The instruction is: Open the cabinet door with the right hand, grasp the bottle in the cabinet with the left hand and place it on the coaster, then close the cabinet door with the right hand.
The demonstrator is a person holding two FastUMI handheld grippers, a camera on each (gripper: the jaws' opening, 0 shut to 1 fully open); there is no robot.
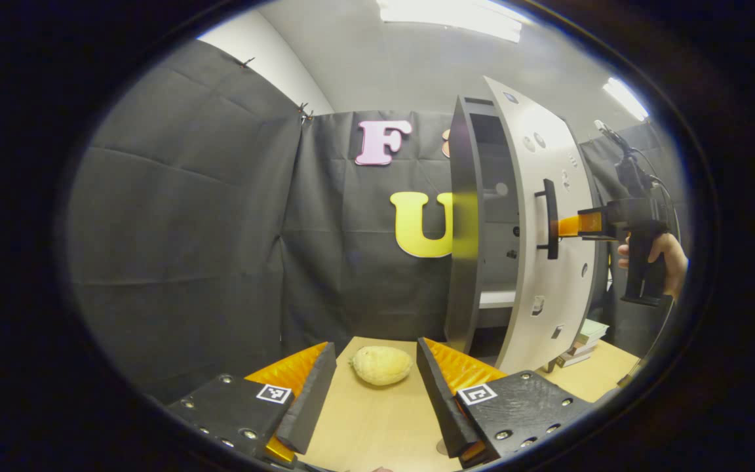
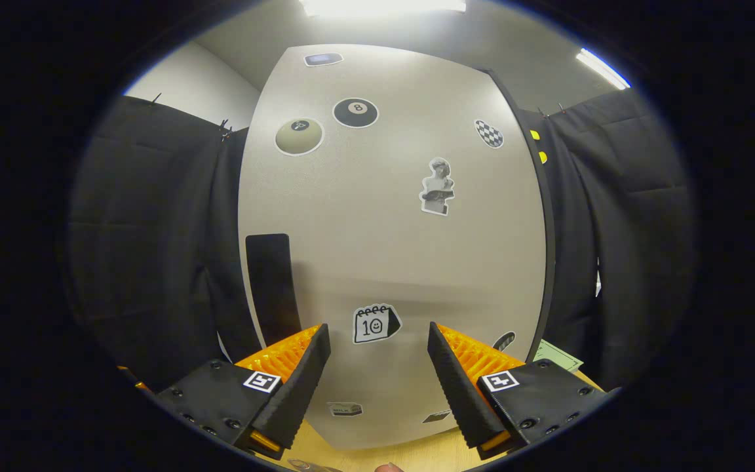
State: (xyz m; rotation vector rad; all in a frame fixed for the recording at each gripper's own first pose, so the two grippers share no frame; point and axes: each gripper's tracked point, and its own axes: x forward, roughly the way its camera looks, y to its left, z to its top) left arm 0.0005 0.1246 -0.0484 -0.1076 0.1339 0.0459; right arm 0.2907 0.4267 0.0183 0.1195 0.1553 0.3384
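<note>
The grey cabinet (image 1: pixel 466 216) stands on the wooden table with its white door (image 1: pixel 548 262) swung partly out, so a shelf shows through the gap. My right gripper (image 1: pixel 564 226), held by a hand, has its orange fingers at the door's black handle (image 1: pixel 551 219). In the right gripper view the sticker-covered door (image 2: pixel 390 229) is close ahead. There the right gripper (image 2: pixel 377 354) is open, with the handle (image 2: pixel 272 288) just left of its left finger, not between the fingers. My left gripper (image 1: pixel 376 345) is open and low over the table, holding nothing.
A lumpy yellow object (image 1: pixel 381 365) lies on the table (image 1: pixel 377 426) just ahead of the left fingers. A stack of books (image 1: pixel 580 341) sits behind the door's lower edge. Black cloth walls surround the table. A green sheet (image 2: pixel 558 357) lies right of the door.
</note>
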